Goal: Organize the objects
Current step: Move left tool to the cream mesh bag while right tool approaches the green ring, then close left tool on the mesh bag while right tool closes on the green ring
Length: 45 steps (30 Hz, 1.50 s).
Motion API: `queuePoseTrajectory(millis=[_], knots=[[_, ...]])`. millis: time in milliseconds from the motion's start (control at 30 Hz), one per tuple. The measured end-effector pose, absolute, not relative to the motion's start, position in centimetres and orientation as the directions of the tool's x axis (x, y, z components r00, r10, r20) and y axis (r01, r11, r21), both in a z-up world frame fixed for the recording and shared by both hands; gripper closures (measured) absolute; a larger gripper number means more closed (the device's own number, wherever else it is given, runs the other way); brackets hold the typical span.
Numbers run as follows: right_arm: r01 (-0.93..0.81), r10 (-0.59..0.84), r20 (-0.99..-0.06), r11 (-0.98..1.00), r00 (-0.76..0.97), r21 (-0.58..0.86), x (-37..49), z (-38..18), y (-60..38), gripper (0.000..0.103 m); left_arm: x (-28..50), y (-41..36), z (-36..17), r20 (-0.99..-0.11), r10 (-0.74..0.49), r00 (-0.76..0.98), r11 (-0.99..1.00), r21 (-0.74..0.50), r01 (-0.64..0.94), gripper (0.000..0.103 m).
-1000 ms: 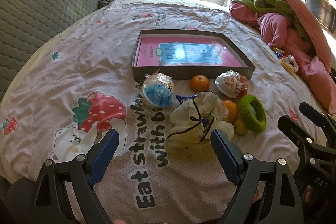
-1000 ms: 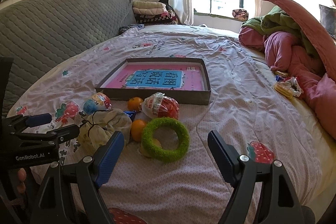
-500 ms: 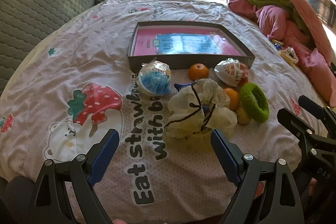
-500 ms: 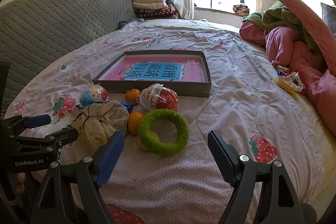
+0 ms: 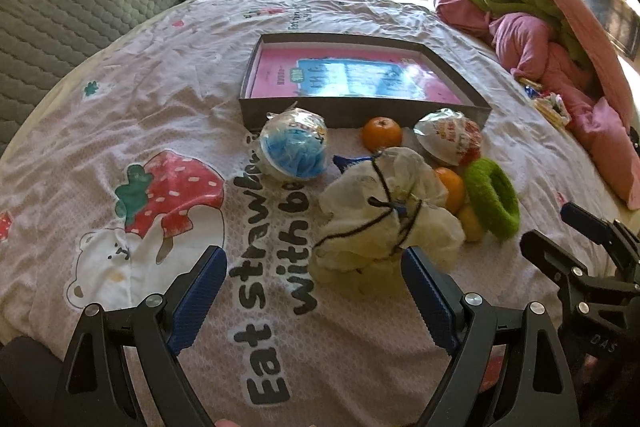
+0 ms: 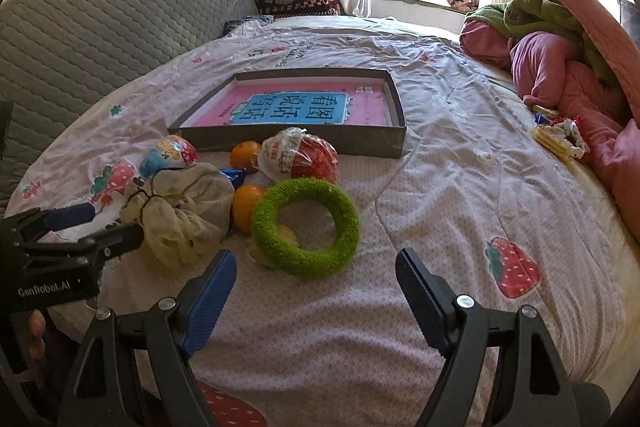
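Holding: we carry nothing yet; both tools hang over the bedsheet point(image 5: 120, 99) short of the pile.
Left gripper point(image 5: 314, 277): our jaws are spread wide, empty, with the cream drawstring pouch point(image 5: 384, 219) just ahead, nearer the right finger.
Right gripper point(image 6: 316, 275): also spread wide and empty, the green fuzzy ring point(image 6: 306, 227) lying just ahead between the fingers.
Near pile: the ring leans on a yellow fruit point(image 6: 276, 247); an orange point(image 6: 246, 207) sits between ring and pouch, touching both as far as we can tell.
Farther pile: a blue wrapped ball point(image 5: 294, 149) at left, a second orange point(image 5: 382, 134) in the middle, a red-and-white snack bag point(image 5: 450, 139) at right, all near the tray's front wall.
Tray point(image 5: 360, 111): shallow dark box beyond the pile, pink and blue print inside, nothing in it; we judge it the likely destination.
Risk, pouch: it looks limp, so we may pinch only cloth or cord and let it sag or snag.
Risk, ring: lifting it could roll the fruit beneath it.
Risk, crowding: our two tools are near each other and could collide.
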State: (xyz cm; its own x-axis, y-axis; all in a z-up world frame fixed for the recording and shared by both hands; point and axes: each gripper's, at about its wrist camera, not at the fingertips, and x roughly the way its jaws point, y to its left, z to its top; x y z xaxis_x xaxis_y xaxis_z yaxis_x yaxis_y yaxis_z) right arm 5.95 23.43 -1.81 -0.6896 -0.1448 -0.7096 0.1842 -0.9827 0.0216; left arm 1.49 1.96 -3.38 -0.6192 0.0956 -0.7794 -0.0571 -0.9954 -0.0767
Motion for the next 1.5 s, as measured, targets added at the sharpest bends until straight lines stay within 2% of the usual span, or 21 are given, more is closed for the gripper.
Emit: queuePoseTrajectory(millis=[300, 367, 433, 567, 633, 700, 767, 900, 1000, 1200, 1500], knots=[[0.208, -0.153, -0.749, -0.978, -0.645, 0.021, 4.0, -3.5, 23.4, 0.023, -0.2, 1.3, -4.6, -0.786, 0.143, -0.601, -0.99, -0.125, -0.072, 0.014], [0.223, -0.159, -0.749, -0.975, -0.643, 0.016, 3.7, -3.6, 23.0, 0.028, -0.5, 1.2, -4.8, -0.786, 0.164, -0.596, -0.986, -0.145, -0.081, 0.014], [0.239, -0.16, -0.753, -0.971, -0.638, 0.004, 3.4, -3.8, 22.6, 0.038, -0.6, 1.3, -4.8, -0.782, 0.174, -0.598, -0.984, -0.152, -0.089, 0.014], [0.272, -0.175, -0.756, -0.962, -0.63, -0.003, 3.0, -4.0, 22.1, 0.052, -0.8, 1.6, -4.7, -0.779, 0.19, -0.597, -0.982, -0.158, -0.107, 0.014], [0.292, -0.188, -0.751, -0.956, -0.633, -0.007, 2.9, -3.9, 21.8, 0.067, -0.8, 1.8, -4.6, -0.777, 0.197, -0.598, -0.98, -0.157, -0.119, 0.023], [0.305, -0.211, -0.745, -0.952, -0.632, 0.011, 3.0, -3.8, 21.8, 0.074, -0.7, 1.9, -4.5, -0.77, 0.203, -0.605, -0.979, -0.159, -0.126, 0.048], [0.31, -0.221, -0.746, -0.95, -0.628, 0.021, 3.0, -3.9, 21.9, 0.076, -0.8, 2.0, -4.6, -0.772, 0.222, -0.596, -0.975, -0.175, -0.136, 0.056], [0.31, -0.244, -0.74, -0.949, -0.627, 0.05, 2.9, -3.8, 22.1, 0.084, -1.2, 2.4, -4.9, -0.776, 0.25, -0.579, -0.968, -0.191, -0.162, 0.08], [0.308, -0.249, -0.735, -0.949, -0.631, 0.057, 3.0, -3.6, 22.3, 0.084, -1.1, 2.6, -4.6, -0.763, 0.264, -0.59, -0.964, -0.195, -0.179, 0.09], [0.314, -0.272, -0.712, -0.946, -0.647, 0.076, 3.5, -2.8, 22.7, 0.085, -0.6, 2.1, -3.8, -0.728, 0.318, -0.608, -0.948, -0.238, -0.211, 0.094], [0.317, -0.304, -0.674, -0.942, -0.674, 0.108, 4.1, -1.6, 23.3, 0.085, 0.3, 1.9, -2.5, -0.695, 0.318, -0.645, -0.948, -0.23, -0.219, 0.095]])
